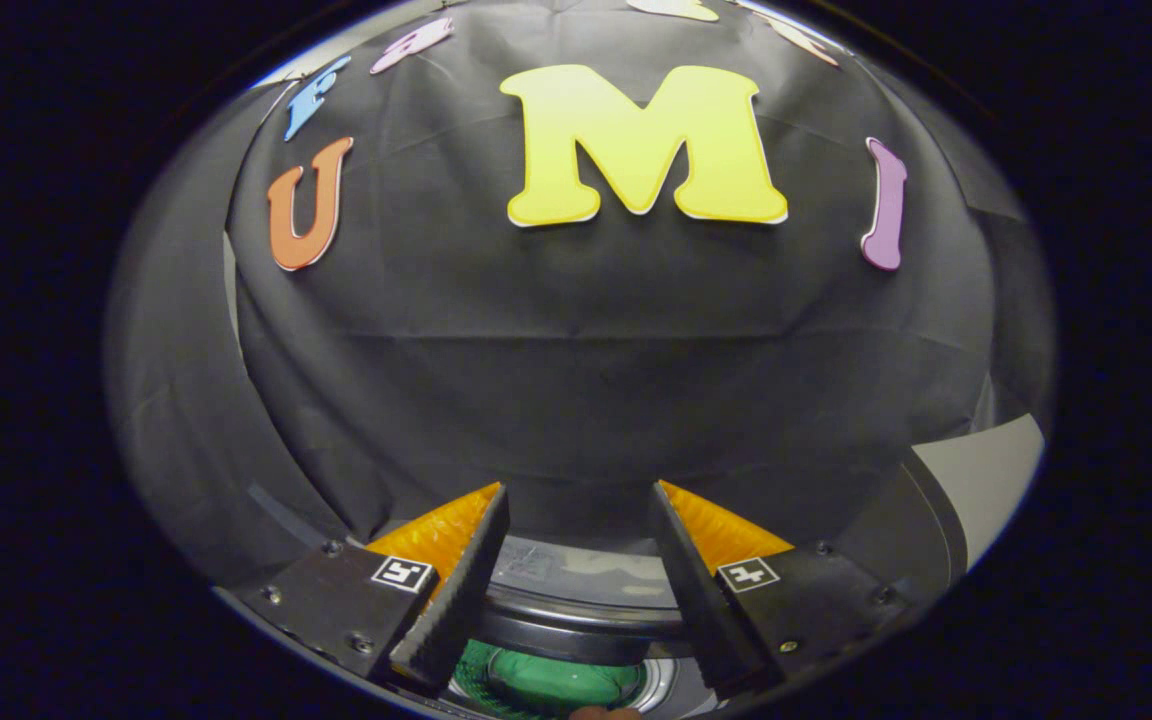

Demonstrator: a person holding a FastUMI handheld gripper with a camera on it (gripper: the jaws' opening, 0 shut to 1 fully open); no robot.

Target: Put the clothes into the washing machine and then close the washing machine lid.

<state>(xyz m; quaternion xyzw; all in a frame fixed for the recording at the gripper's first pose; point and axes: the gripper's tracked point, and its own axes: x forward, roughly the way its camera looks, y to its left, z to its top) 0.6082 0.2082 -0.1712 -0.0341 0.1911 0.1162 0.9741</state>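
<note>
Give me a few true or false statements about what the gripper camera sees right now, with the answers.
1. The gripper is open with nothing between its fingers. True.
2. The washing machine opening lies below the fingers. True.
3. Something green shows inside the opening. True.
4. The fingers are clamped on a garment. False: they hold nothing.
5. A closed lid covers the opening. False: the inside is visible.
</note>
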